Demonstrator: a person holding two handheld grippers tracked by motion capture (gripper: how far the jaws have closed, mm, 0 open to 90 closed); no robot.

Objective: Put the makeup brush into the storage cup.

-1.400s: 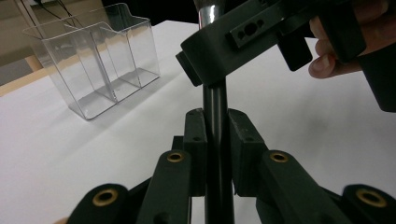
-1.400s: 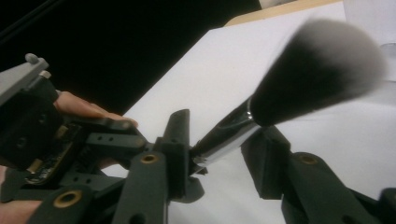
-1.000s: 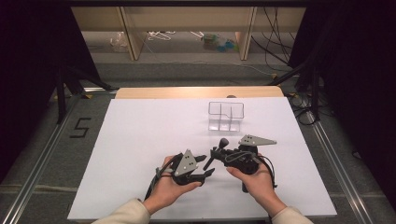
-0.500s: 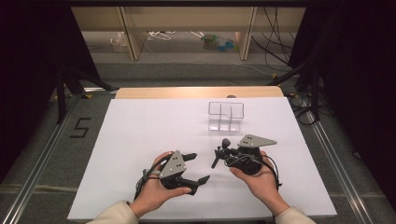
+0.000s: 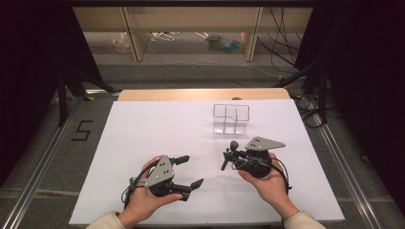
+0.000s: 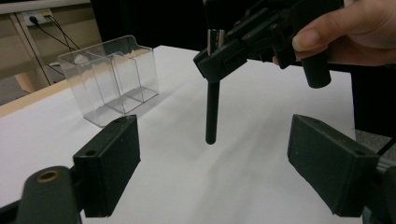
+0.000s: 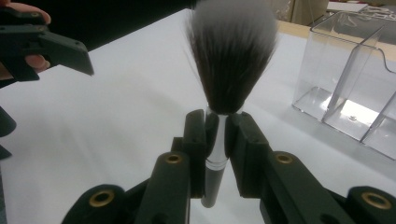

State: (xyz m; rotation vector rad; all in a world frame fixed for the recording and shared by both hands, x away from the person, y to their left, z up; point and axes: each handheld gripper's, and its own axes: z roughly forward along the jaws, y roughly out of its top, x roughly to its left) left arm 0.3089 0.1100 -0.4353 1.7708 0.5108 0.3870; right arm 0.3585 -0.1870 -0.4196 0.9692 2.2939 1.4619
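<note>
While one makeup brush (image 7: pixel 223 70) stood clamped at its silver ferrule between the pressed-together jaws of the right gripper (image 5: pixel 231 155), its black handle hung clear above the white table (image 5: pixel 143 124). One clear organiser (image 5: pixel 231 118), divided into compartments, stood just beyond that gripper, apart from the brush. One left gripper (image 5: pixel 190 171), well to the near left of the organiser, had just been opening; its jaws were spread wide with nothing between them.

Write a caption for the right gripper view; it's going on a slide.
Right gripper clamps a makeup brush upright beside a clear organizer.
</note>
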